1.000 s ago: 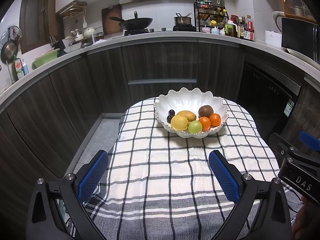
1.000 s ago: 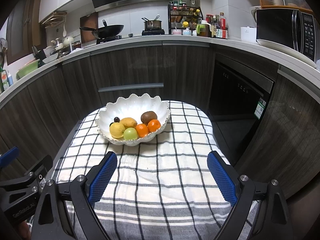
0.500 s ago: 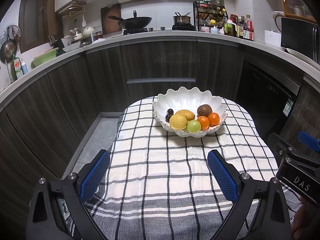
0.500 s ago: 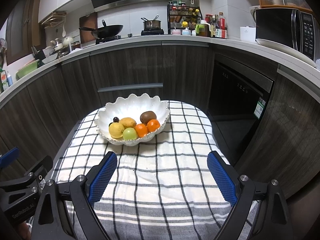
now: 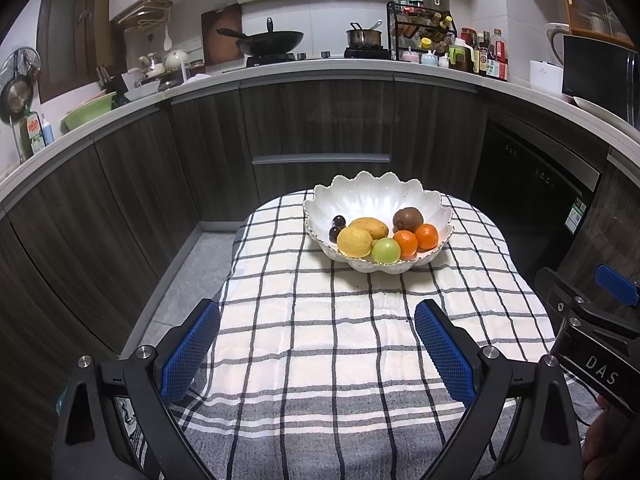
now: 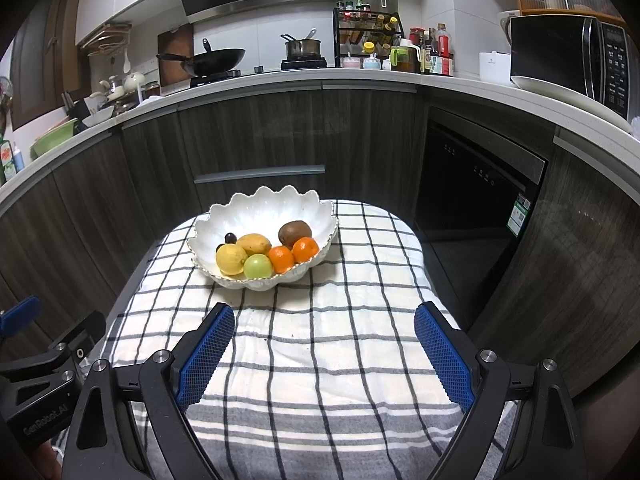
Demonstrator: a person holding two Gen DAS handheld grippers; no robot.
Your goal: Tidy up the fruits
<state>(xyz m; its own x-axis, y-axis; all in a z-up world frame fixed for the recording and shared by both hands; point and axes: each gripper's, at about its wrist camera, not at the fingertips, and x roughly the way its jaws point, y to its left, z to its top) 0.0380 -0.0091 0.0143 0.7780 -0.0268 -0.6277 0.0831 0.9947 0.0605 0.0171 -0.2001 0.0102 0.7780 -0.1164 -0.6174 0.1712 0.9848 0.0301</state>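
Nothing moved, left gripper [image 5: 316,344] and right gripper [image 6: 324,348] tilted down, jaws wide apart, empty.

Open checked cloth [image 5: 320,344] in the near half, bare between the gripper fingers and the white bowl [image 5: 360,192]; free passage there. At the far end, bowl in the way, with scalloped rim raised around the fruits [image 5: 376,236]. Narrow bare cloth to the left and right of the bowl. Beyond the table, dark cabinets [image 6: 260,128] close behind.
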